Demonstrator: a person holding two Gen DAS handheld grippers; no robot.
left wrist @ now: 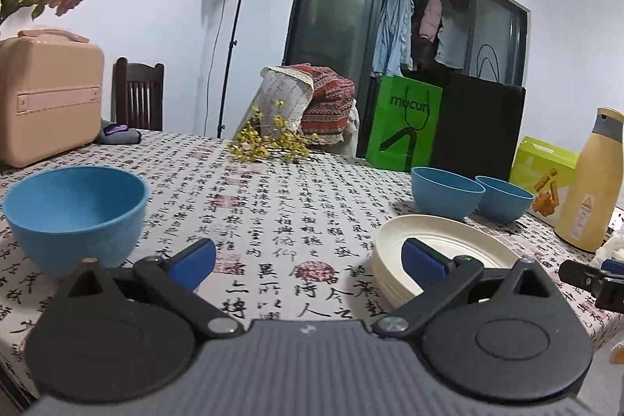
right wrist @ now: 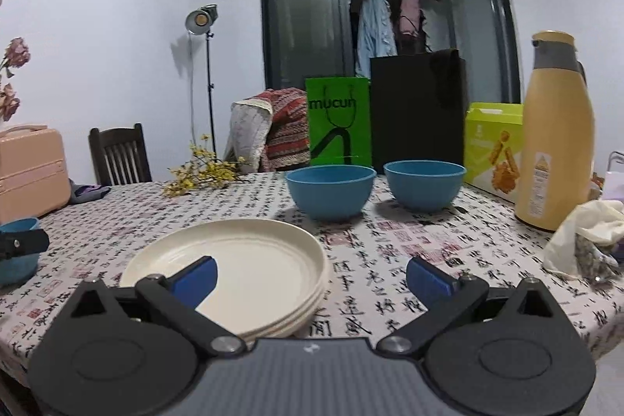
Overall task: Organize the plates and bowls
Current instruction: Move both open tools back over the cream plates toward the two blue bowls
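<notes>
Both my claws, left claw (left wrist: pixel 308 260) and right claw (right wrist: pixel 311 273), hang released over the bench (right wrist: pixel 390 240). Stacked cream plates (right wrist: pixel 234 271) sit near me; three blue bowls (right wrist: pixel 330 190) stand empty.

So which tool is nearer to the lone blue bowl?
Left. The left tool sits just right of the lone blue bowl; the right tool is beyond the plates.

**Readable text on the table**

A bright green paper bag (right wrist: pixel 338 121) at the far edge of the table carries the word "mucun" in dark lettering. The tablecloth (right wrist: pixel 394 252) is printed all over with black Chinese calligraphy and red seal stamps. A label on the yellow flask (right wrist: pixel 555 135) is too small to read.
</notes>
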